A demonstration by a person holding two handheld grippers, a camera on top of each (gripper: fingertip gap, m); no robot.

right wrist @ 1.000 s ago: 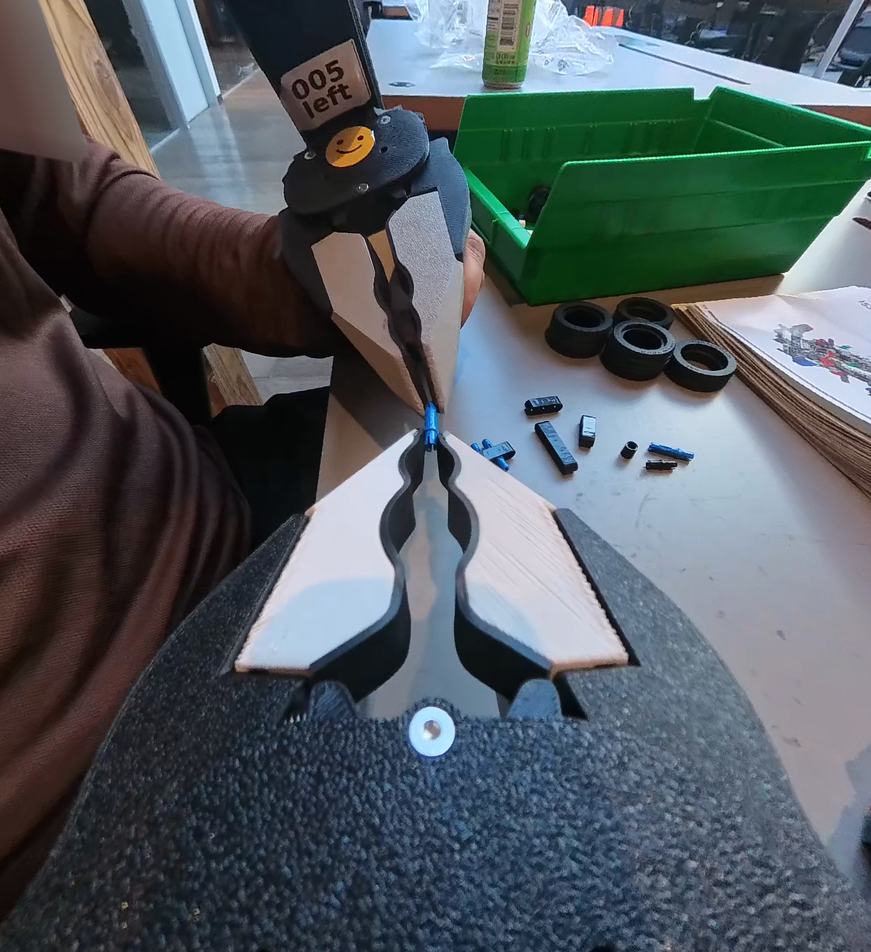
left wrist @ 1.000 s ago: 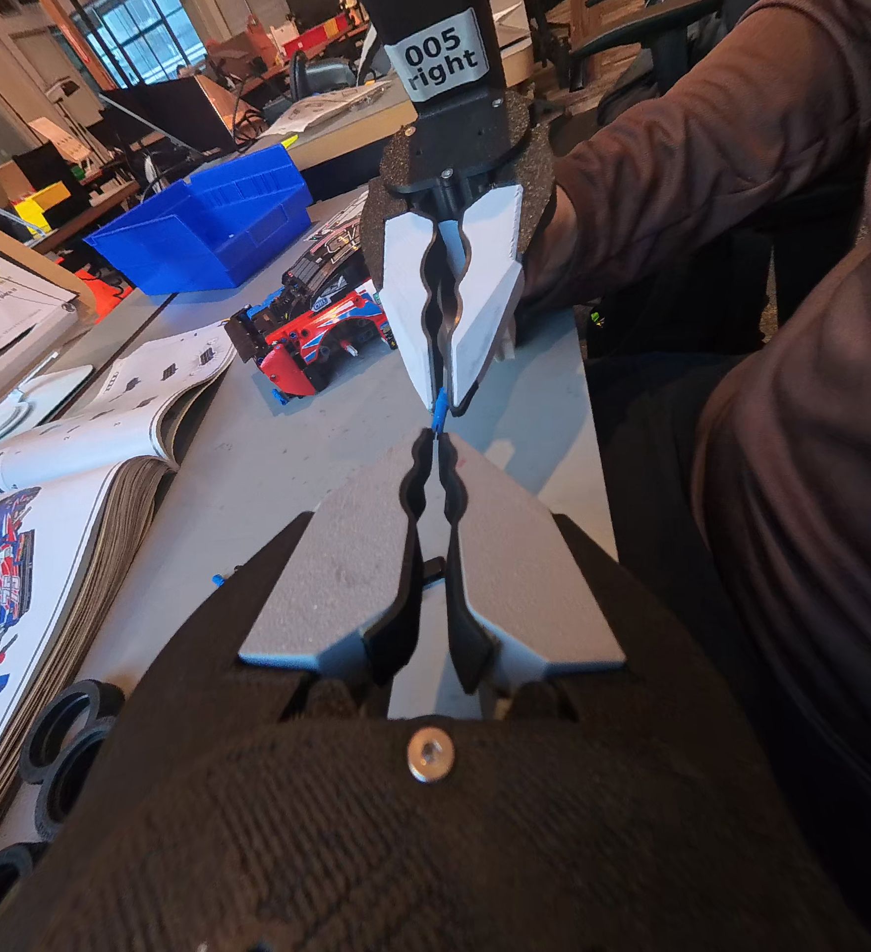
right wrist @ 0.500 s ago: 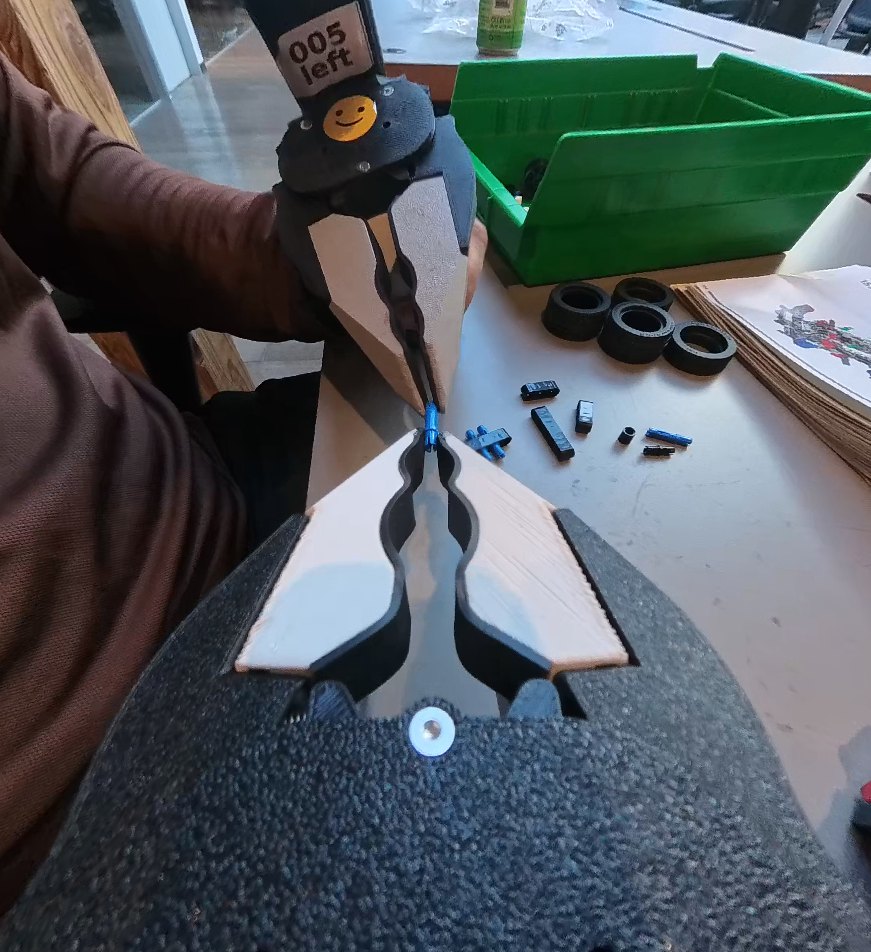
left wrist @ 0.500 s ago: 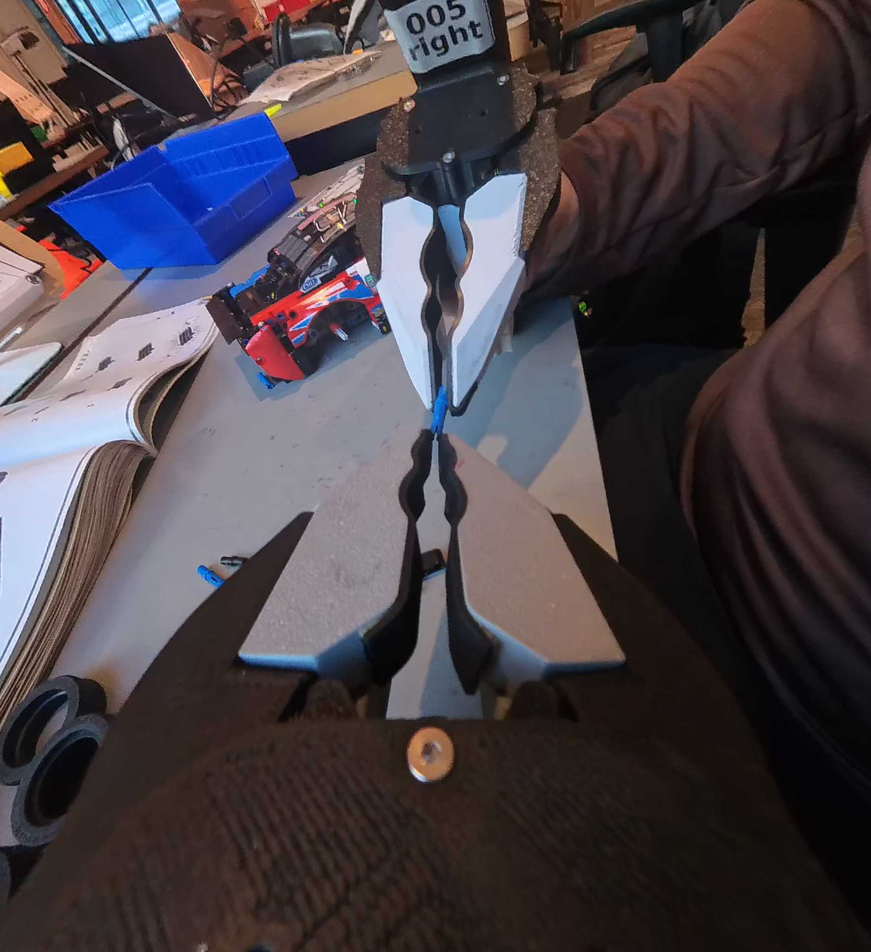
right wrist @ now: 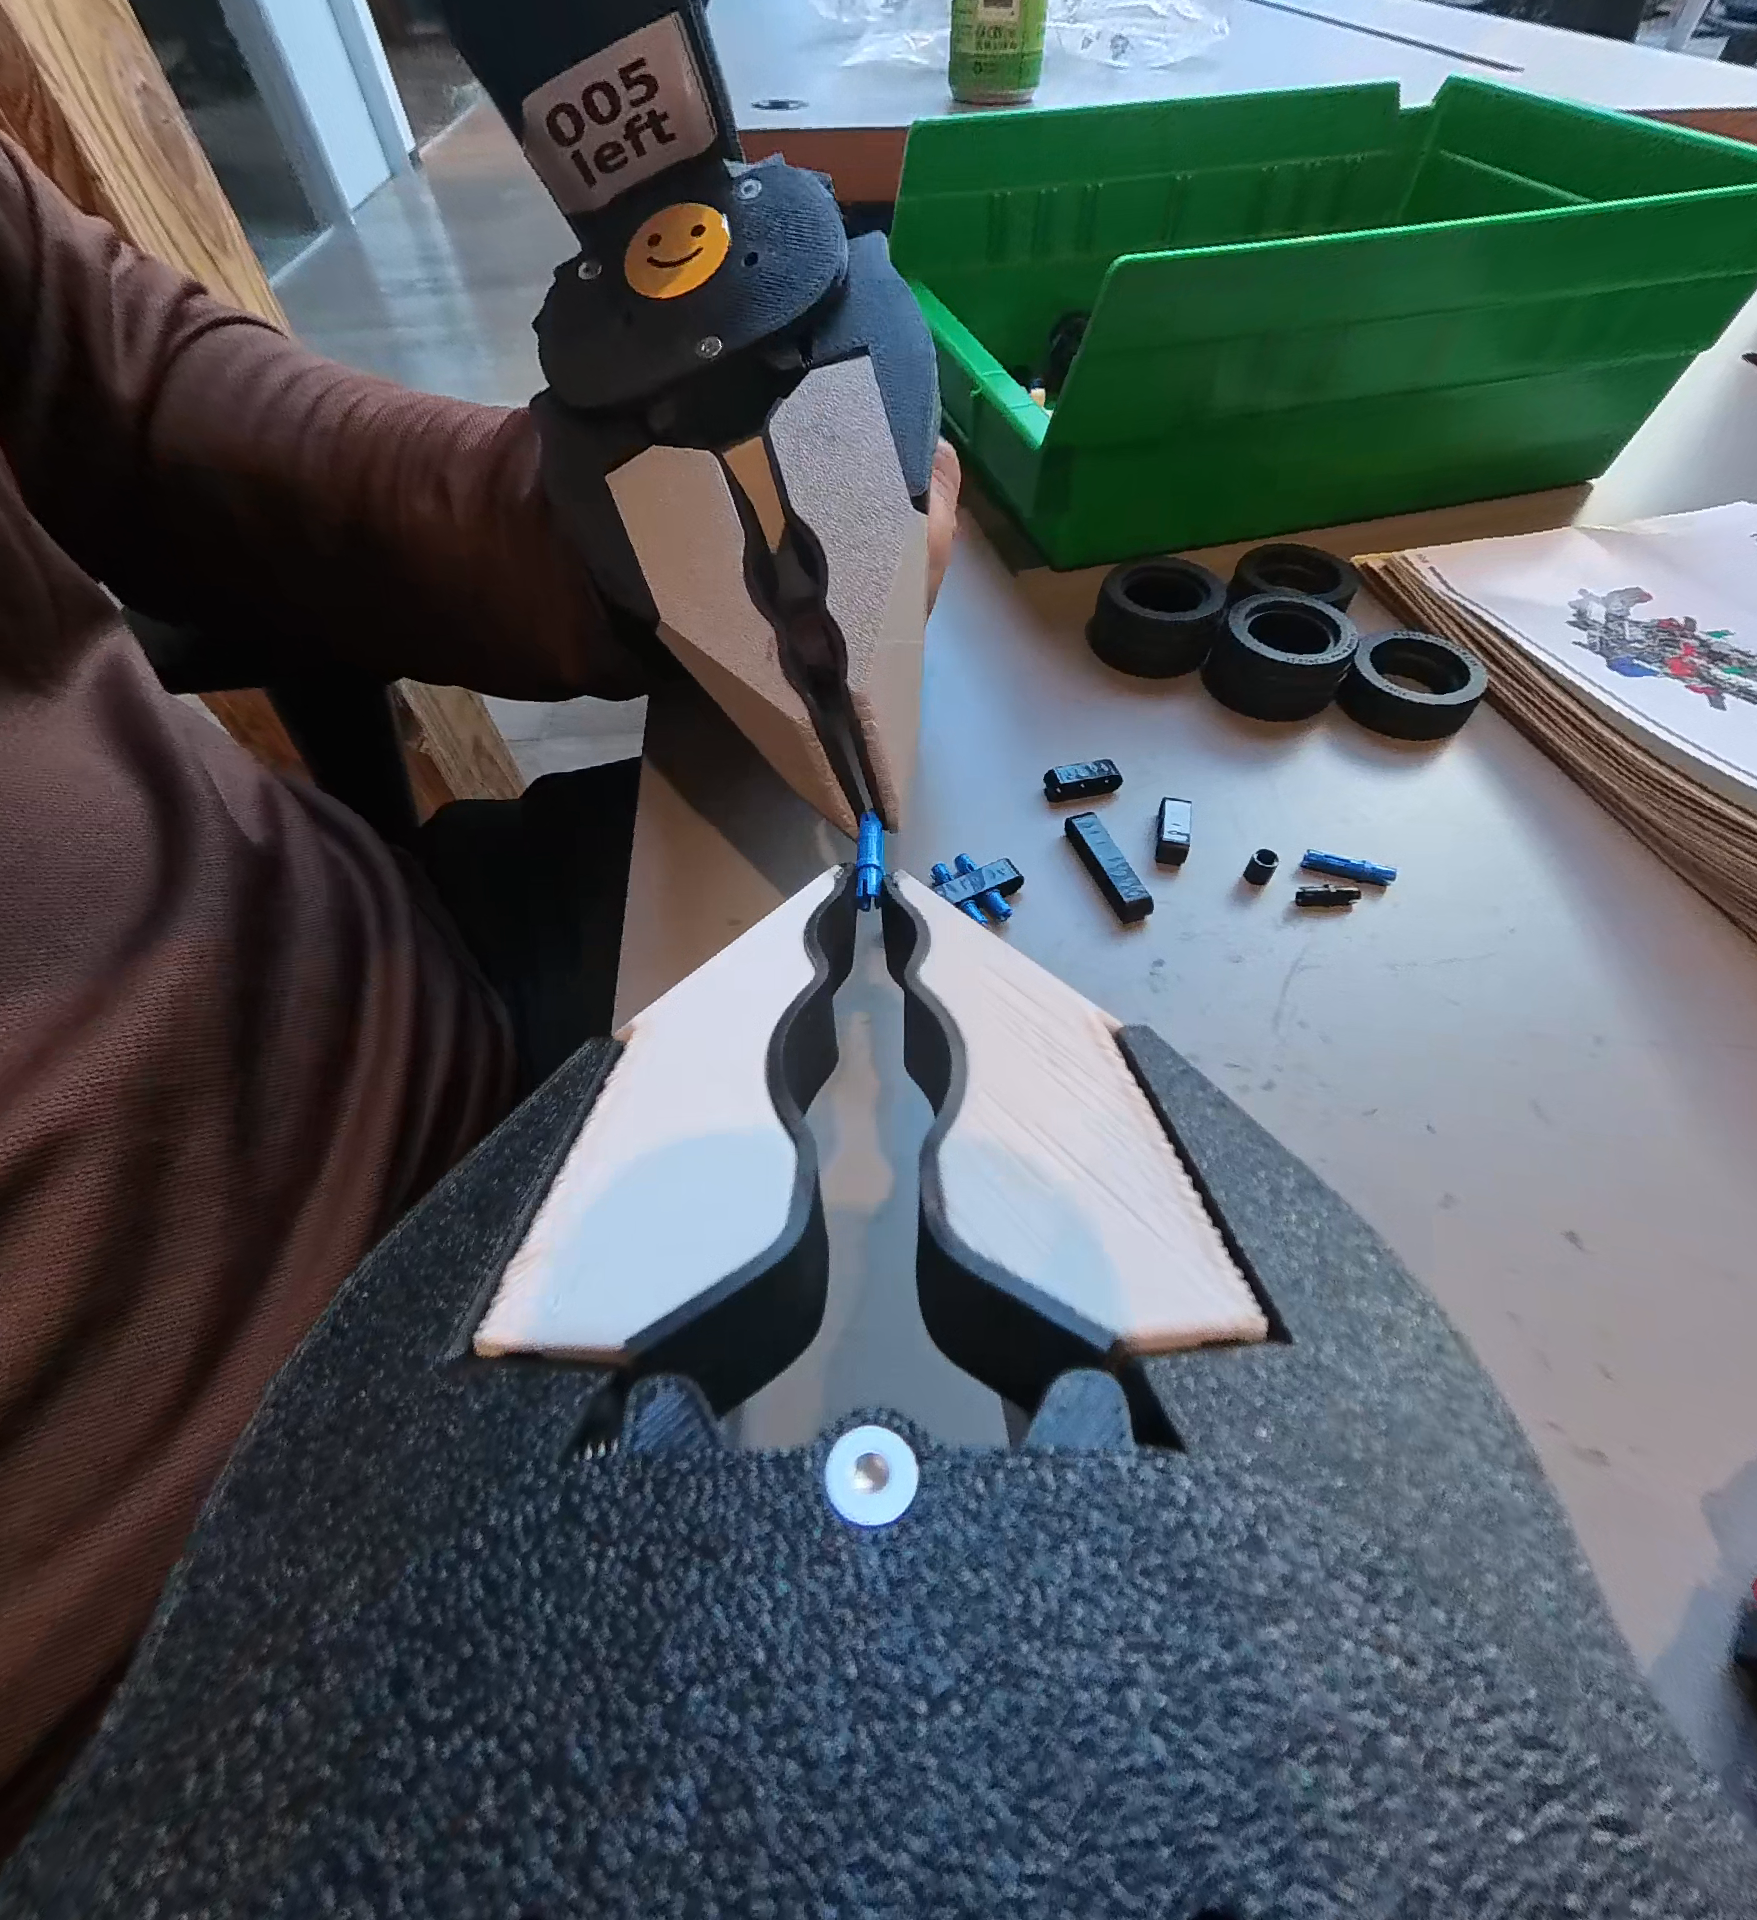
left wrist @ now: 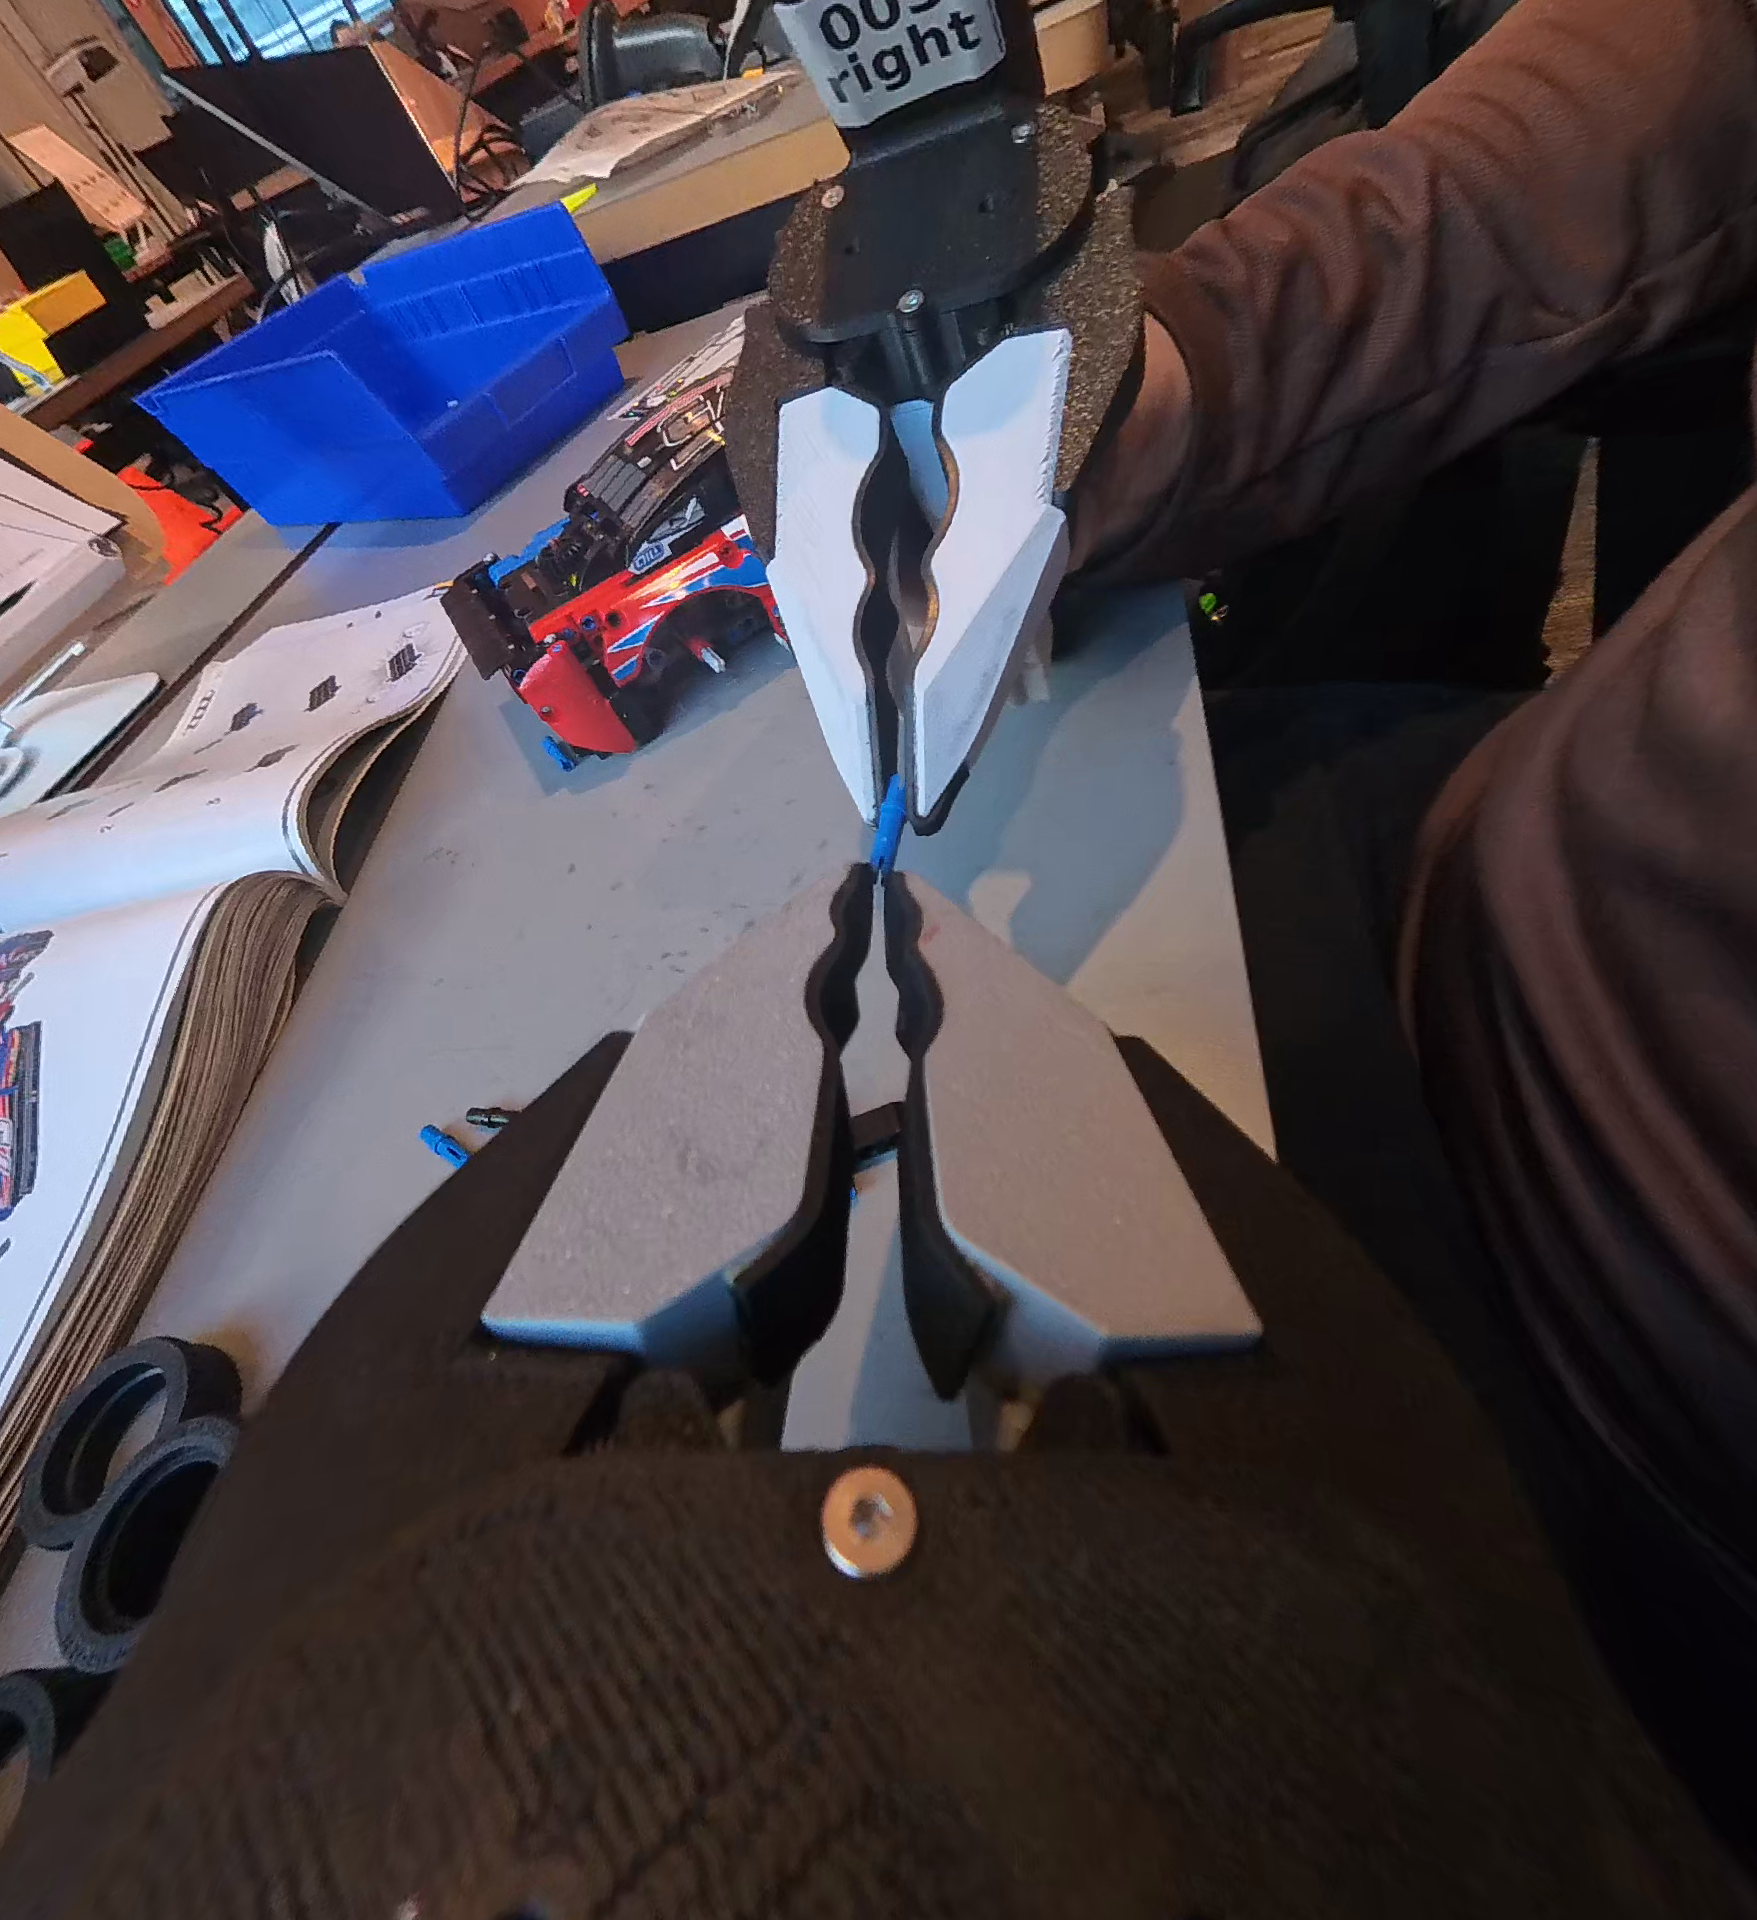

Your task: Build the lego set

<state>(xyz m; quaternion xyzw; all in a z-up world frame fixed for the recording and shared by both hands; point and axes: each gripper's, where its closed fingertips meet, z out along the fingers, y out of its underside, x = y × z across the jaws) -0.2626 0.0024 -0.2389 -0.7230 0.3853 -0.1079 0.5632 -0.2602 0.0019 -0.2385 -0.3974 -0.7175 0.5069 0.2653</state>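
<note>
A small blue lego pin (left wrist: 887, 829) is held in the air between both grippers, which meet tip to tip above the table's near edge. My left gripper (left wrist: 876, 881) is shut on one end of the pin. My right gripper (right wrist: 866, 896) is shut on the other end of the pin (right wrist: 867, 862). The right gripper (left wrist: 895, 816) faces me in the left wrist view, and the left gripper (right wrist: 866, 823) faces me in the right wrist view. A partly built red, blue and black lego car (left wrist: 635, 613) stands on the grey table (left wrist: 541, 914) beyond them.
An open instruction book (left wrist: 74, 935) lies on the left, with black tyres (right wrist: 1279, 655) beside it. Loose small black and blue parts (right wrist: 1108, 868) lie near the tips. A green bin (right wrist: 1321, 312) and a blue bin (left wrist: 396, 384) stand farther back. A person's brown sleeves flank the grippers. The grippers are tip to tip, or close to it.
Both grippers have stayed tip to tip on the blue pin. The pair has drifted slightly over the table, so the background has shifted a little.
</note>
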